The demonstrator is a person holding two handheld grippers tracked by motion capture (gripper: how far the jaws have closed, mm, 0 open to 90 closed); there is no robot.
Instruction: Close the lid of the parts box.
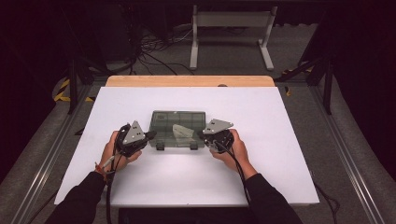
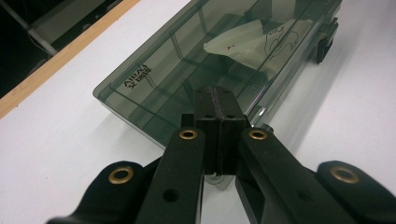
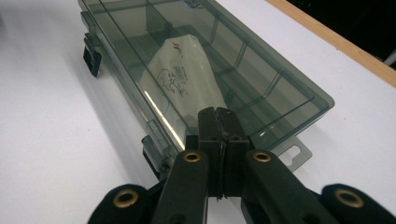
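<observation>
Smoky transparent plastic compartment box [image 1: 178, 129], holding a white paper packet [image 1: 183, 132], lay on the white table [image 1: 187, 182]. Left tongs [image 1: 150, 135] and right tongs [image 1: 201, 134] flanked its ends, both fully closed and empty.

White tabletop [image 1: 280, 154] with wooden far edge [image 1: 189, 80], grey carpet floor [image 1: 233, 63], white frame legs [image 1: 231, 21], tangled cables [image 1: 154, 46], dark surroundings
</observation>
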